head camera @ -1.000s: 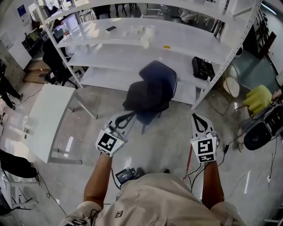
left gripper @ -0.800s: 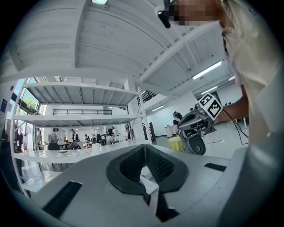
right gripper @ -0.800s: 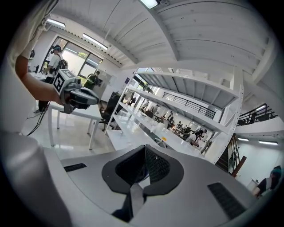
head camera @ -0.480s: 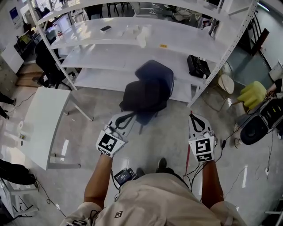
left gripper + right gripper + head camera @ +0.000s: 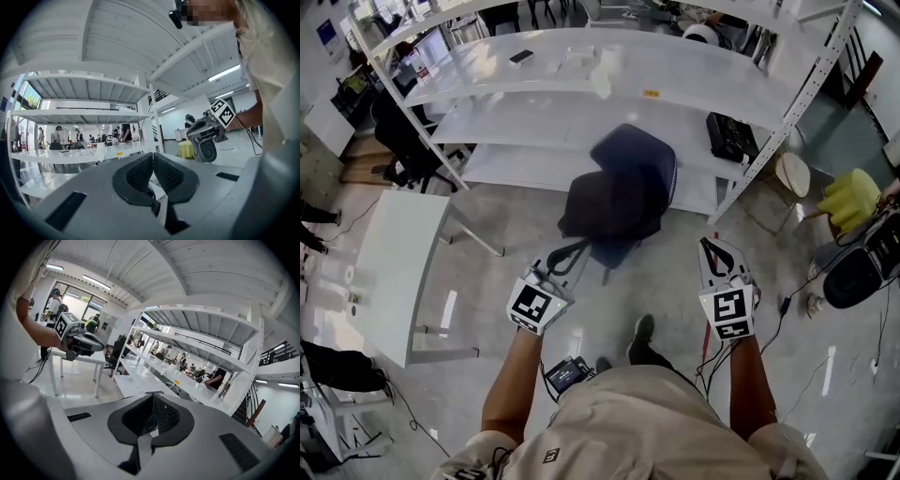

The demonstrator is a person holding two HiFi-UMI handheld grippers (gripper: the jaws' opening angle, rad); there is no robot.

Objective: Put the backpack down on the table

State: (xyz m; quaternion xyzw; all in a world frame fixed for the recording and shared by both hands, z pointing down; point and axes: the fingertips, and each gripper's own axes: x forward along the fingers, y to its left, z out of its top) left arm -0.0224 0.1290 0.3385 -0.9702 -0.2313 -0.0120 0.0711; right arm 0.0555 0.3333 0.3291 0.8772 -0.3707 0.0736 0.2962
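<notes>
Shoe [image 5: 641, 337] forward, toward the backpack [image 5: 609, 202]

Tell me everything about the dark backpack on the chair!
The backpack is dark, nearly black, and looks like soft cloth. It sits slumped in a rounded heap on the seat of a blue chair, up against its backrest, in front of the white shelves. Its straps and zips are too small to make out. Only the chair touches it; the left gripper and right gripper are shut and empty.

Left gripper [image 5: 568, 253], right gripper [image 5: 712, 247], jaws together
</notes>
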